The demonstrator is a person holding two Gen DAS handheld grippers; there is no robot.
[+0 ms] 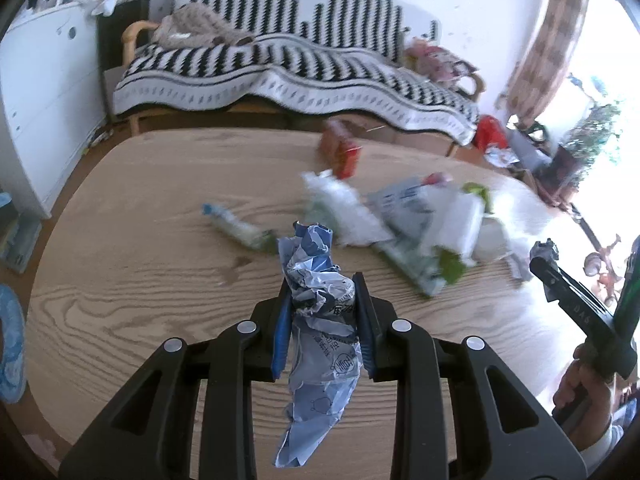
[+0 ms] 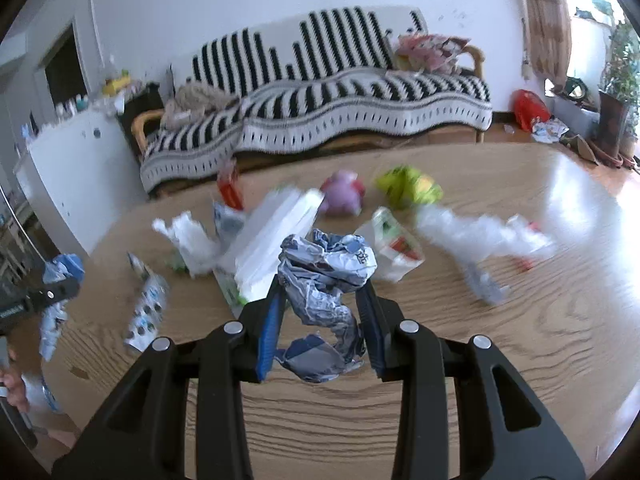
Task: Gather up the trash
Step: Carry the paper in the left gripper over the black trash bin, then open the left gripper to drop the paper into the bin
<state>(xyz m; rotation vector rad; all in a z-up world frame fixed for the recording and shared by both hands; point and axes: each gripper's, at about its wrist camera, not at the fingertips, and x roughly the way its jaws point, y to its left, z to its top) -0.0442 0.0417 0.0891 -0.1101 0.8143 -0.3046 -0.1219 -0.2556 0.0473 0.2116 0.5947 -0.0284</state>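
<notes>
My left gripper is shut on a crumpled blue-and-white wrapper that sticks up past the fingertips and hangs down below them, held above the wooden table. My right gripper is shut on another crumpled blue-and-white wrapper, also lifted off the table. More trash lies blurred beyond: a small bottle, white plastic bags, a red carton, a white box, a pink ball, a yellow-green wrapper.
The right gripper's tool and a hand show at the left wrist view's right edge. A sofa with a black-and-white striped blanket stands behind the table, a white cabinet at left, potted plants at right.
</notes>
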